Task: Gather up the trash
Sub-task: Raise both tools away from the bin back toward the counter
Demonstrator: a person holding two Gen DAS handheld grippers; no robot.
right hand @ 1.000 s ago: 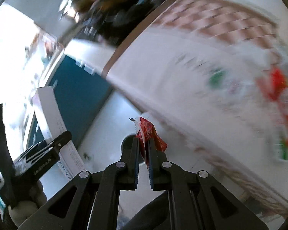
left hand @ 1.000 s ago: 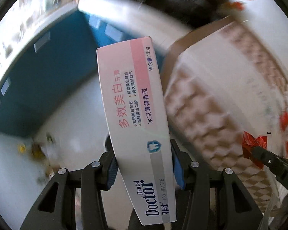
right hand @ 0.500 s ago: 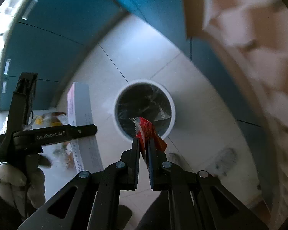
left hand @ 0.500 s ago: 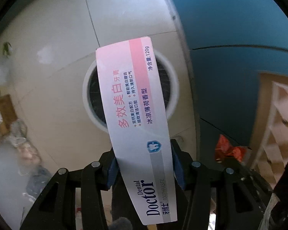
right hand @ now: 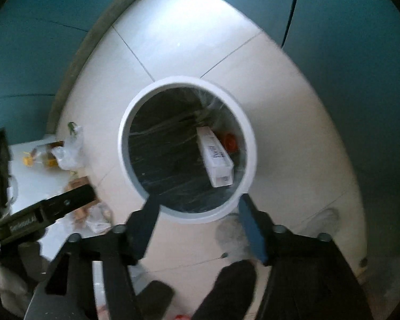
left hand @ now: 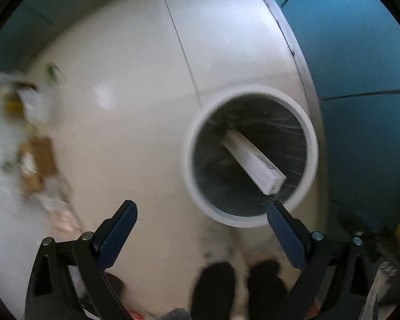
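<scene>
The toothpaste box [left hand: 253,161] and red wrapper [right hand: 228,142] are lying in the bin [right hand: 249,130]; both grippers, left [left hand: 200,220] and right [right hand: 198,220], having just been opening, are gaping empty.

The round bin [right hand: 249,144] has a smooth, matt white plastic rim, and its inside is lined with a thin, crinkled black plastic bag [right hand: 162,154] that catches glossy streaks of light. A toothpaste box [right hand: 215,157] of smooth printed cardboard lies in it beside a shiny red wrapper [right hand: 230,142]. The floor [left hand: 136,122] is pale, smooth tile with a soft sheen. To the left, clear crumpled plastic [right hand: 68,152] and brown cardboard scraps [left hand: 37,165] lie on the tiles. The blue wall panels [left hand: 360,61] look matt.
</scene>
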